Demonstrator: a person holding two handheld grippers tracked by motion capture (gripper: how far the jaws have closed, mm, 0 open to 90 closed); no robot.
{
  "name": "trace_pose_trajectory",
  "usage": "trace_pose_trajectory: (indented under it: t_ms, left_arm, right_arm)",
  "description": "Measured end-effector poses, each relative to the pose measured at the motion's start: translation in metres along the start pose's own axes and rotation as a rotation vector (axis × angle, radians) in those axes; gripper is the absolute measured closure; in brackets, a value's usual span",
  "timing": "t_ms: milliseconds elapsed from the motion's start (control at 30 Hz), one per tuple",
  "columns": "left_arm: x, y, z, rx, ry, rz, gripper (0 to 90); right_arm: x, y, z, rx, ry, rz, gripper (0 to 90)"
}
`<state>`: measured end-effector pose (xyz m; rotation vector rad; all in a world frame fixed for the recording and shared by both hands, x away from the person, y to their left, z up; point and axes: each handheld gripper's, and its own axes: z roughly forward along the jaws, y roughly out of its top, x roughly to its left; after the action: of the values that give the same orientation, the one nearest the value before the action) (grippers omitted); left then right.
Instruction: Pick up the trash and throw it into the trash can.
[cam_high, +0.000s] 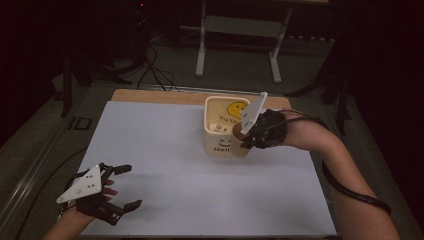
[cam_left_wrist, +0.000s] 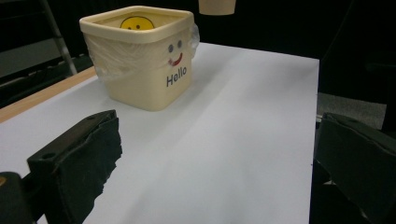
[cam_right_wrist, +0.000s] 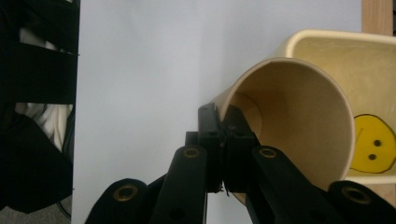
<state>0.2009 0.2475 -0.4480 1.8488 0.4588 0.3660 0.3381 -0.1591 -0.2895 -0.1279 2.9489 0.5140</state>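
High view: right gripper (cam_high: 244, 136) at near right corner of cream bin (cam_high: 212, 131), jaws pinched shut on wall of paper cup (cam_high: 237, 131). Cup held off the worktop (cam_high: 190, 175), at bin rim level, partly over the bin's corner. Bin toward far middle of white worktop sheet, well apart from left gripper (cam_high: 125, 187).

Right gripper view: cup (cam_right_wrist: 299, 126) tipped on its side, long axis running away from the jaws, mouth toward the camera, base farther off. One jaw inside the cup, one outside, wall clamped between. Bin (cam_right_wrist: 369, 79) directly behind and beyond the cup; yellow smiley sticker visible inside.

Left gripper view: left gripper (cam_left_wrist: 210, 177) spread wide, holding nothing, low over near left edge of worktop. Bin (cam_left_wrist: 140, 56) ahead, "Hello" and a small face on the front, clear liner bunched under the rim. Cup bottom (cam_left_wrist: 217, 6) just visible at top edge, above and beyond the bin.

Cup: plain tan paper, tapered, empty, no lid.

Judgement: drop into bin looks close; short shift over the opening needed before release. Right hand far nearer than left.
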Motion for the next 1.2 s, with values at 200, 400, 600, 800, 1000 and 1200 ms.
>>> trace_pose_trajectory:
  t_ms: [200, 400, 600, 800, 1000, 1200]
  left_arm:
    - [0.0, -0.001, 0.0, 0.002, -0.002, -0.001, 1.8]
    - [0.0, -0.001, 0.001, 0.008, -0.004, 0.0, 1.8]
    - [0.0, -0.002, 0.001, 0.011, -0.007, -0.001, 1.8]
    - [0.0, -0.003, 0.002, 0.017, -0.009, 0.0, 1.8]
    - [0.0, -0.004, 0.002, 0.026, -0.012, 0.003, 1.8]
    - [0.0, -0.005, 0.002, 0.03, -0.014, 0.004, 1.8]
  right_arm:
    - [-0.011, 0.004, -0.006, 0.004, -0.004, -0.006, 88.2]
    - [-0.023, 0.009, -0.011, 0.009, -0.023, -0.007, 88.2]
    - [-0.035, 0.016, -0.018, 0.008, -0.039, -0.011, 88.1]
    - [-0.046, 0.024, -0.023, 0.02, -0.052, -0.02, 88.2]
    - [-0.059, 0.029, -0.024, 0.027, -0.06, -0.02, 88.0]
    - [-0.072, 0.03, -0.026, 0.032, -0.072, -0.014, 88.1]
